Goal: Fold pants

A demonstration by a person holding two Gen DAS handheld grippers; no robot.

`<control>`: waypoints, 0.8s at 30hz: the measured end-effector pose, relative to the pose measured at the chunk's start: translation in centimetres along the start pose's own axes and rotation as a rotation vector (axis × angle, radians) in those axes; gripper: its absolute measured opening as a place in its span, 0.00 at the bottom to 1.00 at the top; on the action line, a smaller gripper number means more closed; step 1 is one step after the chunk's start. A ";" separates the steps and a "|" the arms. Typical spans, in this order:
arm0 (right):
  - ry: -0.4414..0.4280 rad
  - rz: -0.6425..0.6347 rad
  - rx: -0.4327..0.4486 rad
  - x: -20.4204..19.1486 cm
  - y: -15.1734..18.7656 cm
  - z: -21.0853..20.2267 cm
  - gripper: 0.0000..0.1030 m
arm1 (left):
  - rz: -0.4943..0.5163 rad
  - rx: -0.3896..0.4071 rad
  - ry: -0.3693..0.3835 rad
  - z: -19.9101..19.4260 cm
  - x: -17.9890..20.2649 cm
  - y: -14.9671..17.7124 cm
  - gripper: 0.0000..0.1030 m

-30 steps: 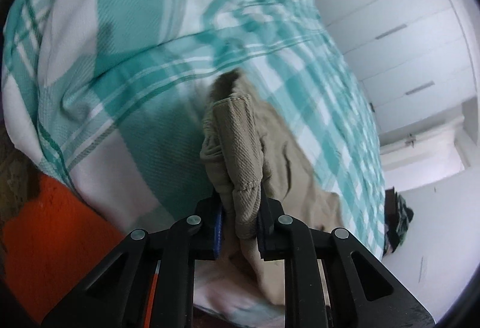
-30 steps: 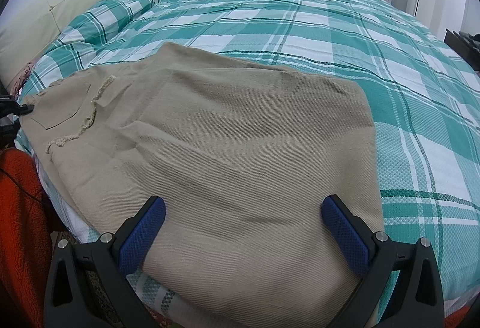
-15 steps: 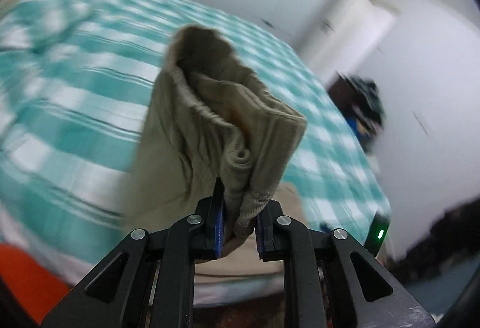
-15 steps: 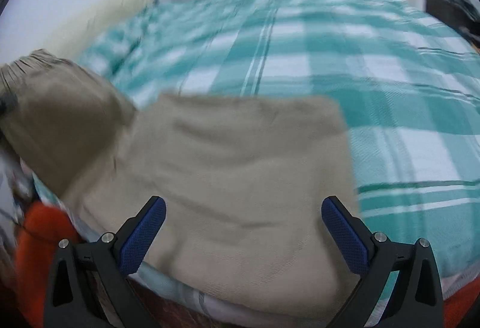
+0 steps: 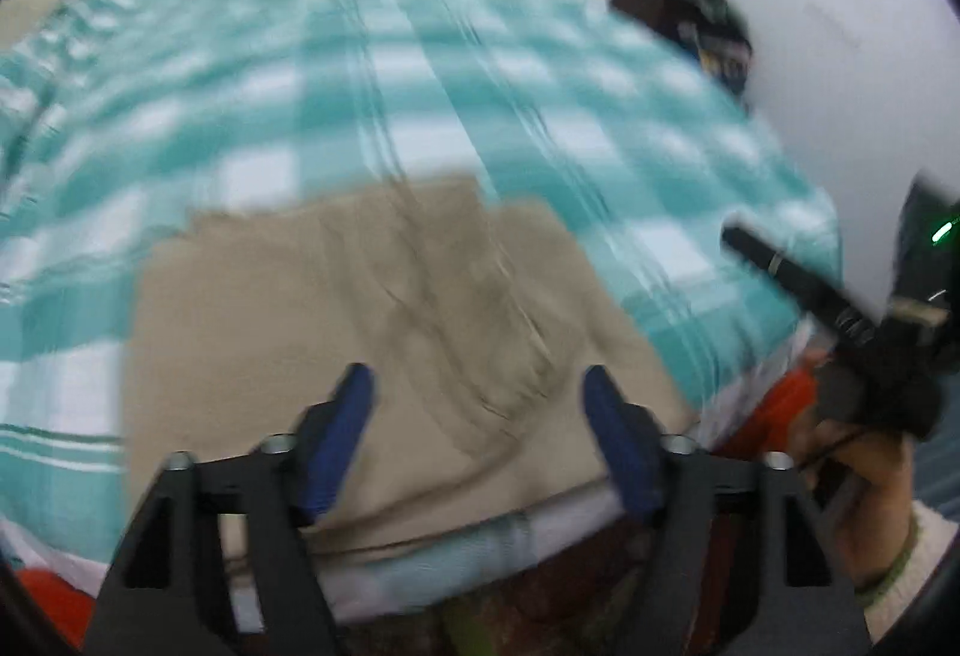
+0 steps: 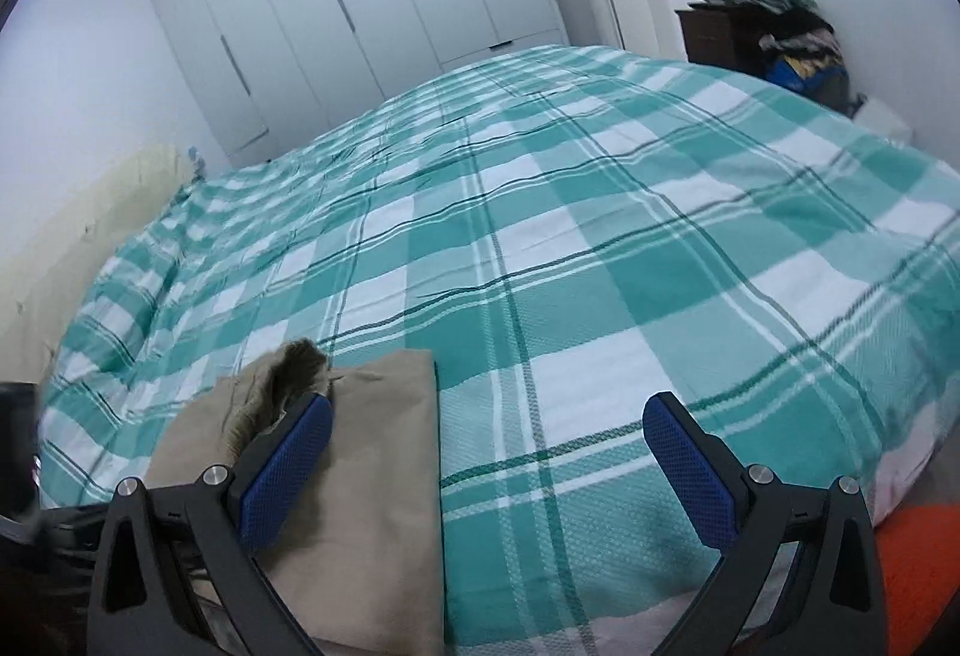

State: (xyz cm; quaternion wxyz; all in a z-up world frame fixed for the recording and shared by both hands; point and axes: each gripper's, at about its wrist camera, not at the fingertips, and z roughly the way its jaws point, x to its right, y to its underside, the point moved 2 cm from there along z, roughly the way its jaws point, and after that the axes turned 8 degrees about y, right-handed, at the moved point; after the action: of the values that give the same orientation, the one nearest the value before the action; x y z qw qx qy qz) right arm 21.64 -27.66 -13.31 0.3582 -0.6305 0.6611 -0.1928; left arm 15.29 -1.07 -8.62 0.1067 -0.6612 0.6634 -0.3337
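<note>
White wardrobe doors (image 6: 360,14) stand behind a bed with a green and white checked cover (image 6: 600,248). On its near edge lie the beige pants (image 5: 372,308), folded into a flat stack. Above them the left gripper (image 5: 477,416) has its blue pads wide apart and holds nothing. To their right, the right gripper (image 6: 486,446) is also wide open and empty.
</note>
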 end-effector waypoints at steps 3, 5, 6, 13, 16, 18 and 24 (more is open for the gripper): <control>-0.034 0.008 -0.002 -0.2 -0.3 0.2 0.99 | -0.037 0.083 -0.110 -3.4 -3.4 -0.1 0.77; -0.078 -0.006 -0.018 -1.1 -0.2 0.3 0.99 | -0.095 0.102 -0.210 -4.8 -6.8 0.8 0.76; -0.116 -0.007 -0.034 -1.8 0.0 0.2 0.99 | -0.125 0.105 -0.249 -5.3 -8.5 1.5 0.75; -0.521 0.140 -0.336 -6.5 2.2 1.4 0.99 | -0.322 0.066 -0.305 -4.8 -15.6 8.2 0.52; -0.601 0.229 -0.436 -7.3 3.0 2.5 0.98 | -0.331 0.059 -0.298 -4.2 -15.8 8.4 0.47; -0.626 0.272 -0.493 -7.6 3.3 3.2 0.95 | -0.320 0.082 -0.287 -4.5 -15.8 8.0 0.47; -0.639 0.284 -0.611 -8.9 3.8 5.0 0.91 | -0.251 0.078 -0.292 -3.8 -15.3 7.6 0.47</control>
State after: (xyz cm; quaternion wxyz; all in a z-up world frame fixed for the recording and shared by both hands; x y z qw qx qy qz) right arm 22.15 -17.54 -17.25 0.3647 -0.6379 0.6240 0.2658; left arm 8.55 13.80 -14.76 0.1848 -0.7755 0.5398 -0.2703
